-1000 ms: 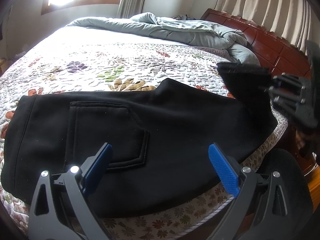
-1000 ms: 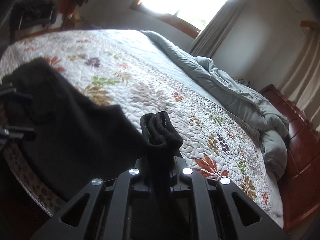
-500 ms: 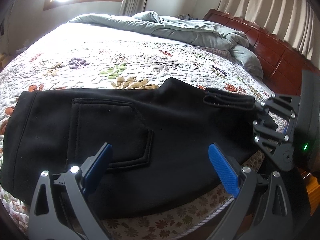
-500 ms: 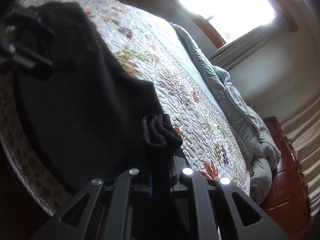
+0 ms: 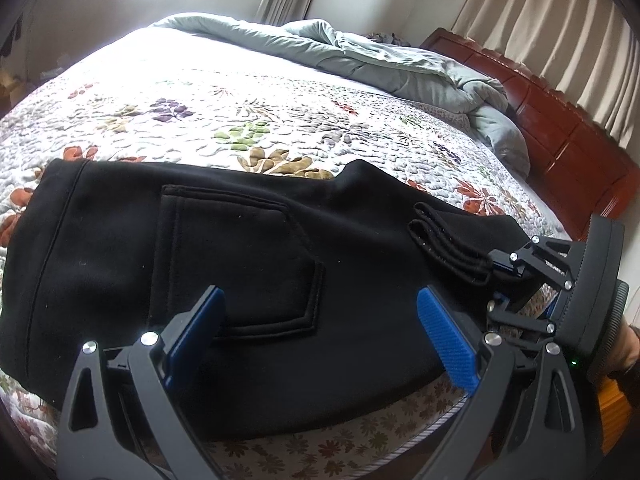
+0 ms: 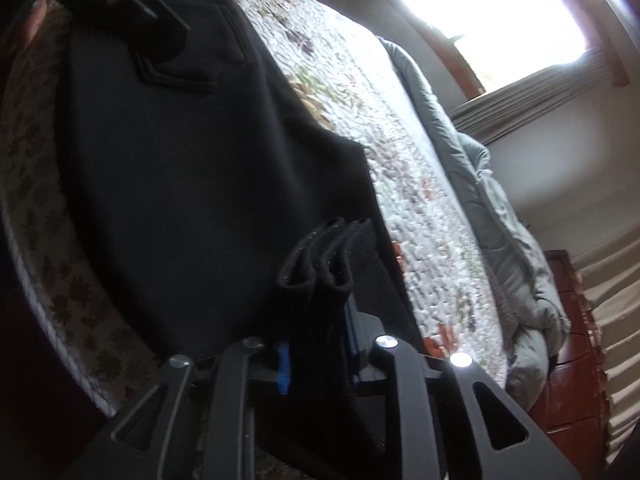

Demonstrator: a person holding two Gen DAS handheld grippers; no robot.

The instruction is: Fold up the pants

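Note:
Black pants [image 5: 240,260] lie folded on the flowered quilt, back pocket up, near the bed's front edge. My left gripper [image 5: 320,308] hangs open just above them, its blue pads wide apart with nothing between. At the right end my right gripper [image 5: 498,280] rests low over the pants. The two black cuffs [image 5: 444,248] lie on top of the folded pants and run back between its fingers. In the right wrist view the cuffs [image 6: 320,264] sit loose between the blue pads of the right gripper [image 6: 316,344], whose jaws are opening. The pants [image 6: 200,180] stretch away beyond them.
The quilt [image 5: 200,112] covers the bed, with a bunched grey duvet [image 5: 400,68] at the far side. A red-brown wooden headboard [image 5: 568,140] and curtains stand at the right. The bed edge [image 5: 360,440] runs just below the pants. A bright window [image 6: 500,8] is behind.
My right gripper came down with the cuffs from above the bed onto the right end of the pants and rolled. Its pads have parted. The left gripper stayed put.

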